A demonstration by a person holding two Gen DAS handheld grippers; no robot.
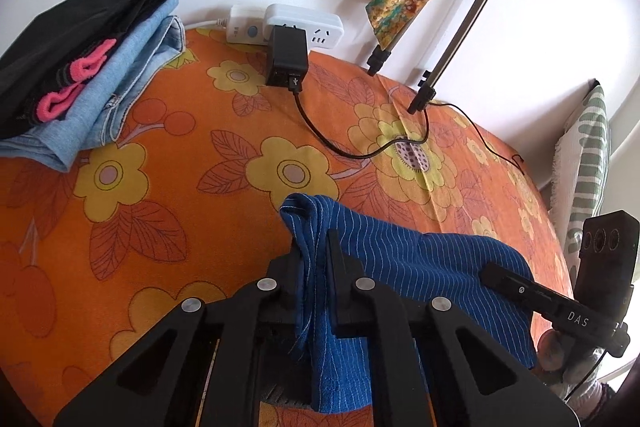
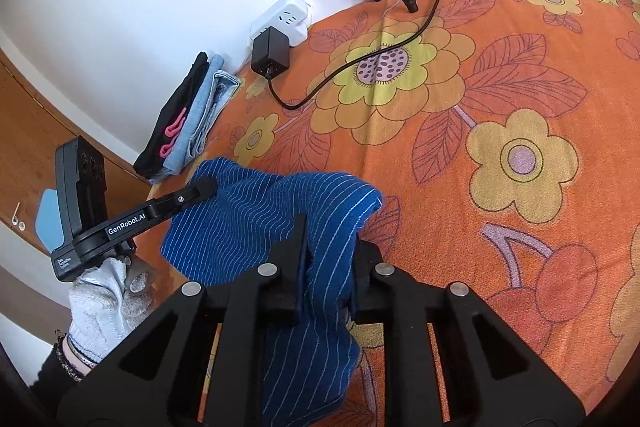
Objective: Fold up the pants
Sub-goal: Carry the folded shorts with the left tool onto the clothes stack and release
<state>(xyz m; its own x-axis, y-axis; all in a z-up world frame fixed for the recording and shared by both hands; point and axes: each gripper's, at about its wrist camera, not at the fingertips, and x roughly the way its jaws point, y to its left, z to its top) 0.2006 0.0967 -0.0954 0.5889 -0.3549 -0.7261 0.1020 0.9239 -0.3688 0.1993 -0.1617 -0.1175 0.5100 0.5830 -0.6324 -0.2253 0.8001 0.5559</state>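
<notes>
The blue pants with thin white stripes [image 1: 420, 267] hang bunched between both grippers, above the orange flowered bed sheet [image 1: 160, 187]. My left gripper [image 1: 314, 239] is shut on one end of the pants, with cloth drooping down between its fingers. My right gripper [image 2: 330, 231] is shut on the other end of the pants [image 2: 256, 223]. In the left wrist view the right gripper [image 1: 492, 273] shows at the right, clamped on the cloth. In the right wrist view the left gripper [image 2: 206, 187] shows at the left, held by a gloved hand.
A folded stack of black, pink-trimmed and denim clothes [image 1: 80, 79] lies at the bed's far left. A white power strip with a black adapter [image 1: 288, 39] and its cable [image 1: 340, 147] lie by the wall. Tripod legs [image 1: 424, 91] stand on the bed. A striped pillow [image 1: 588, 155] is at right.
</notes>
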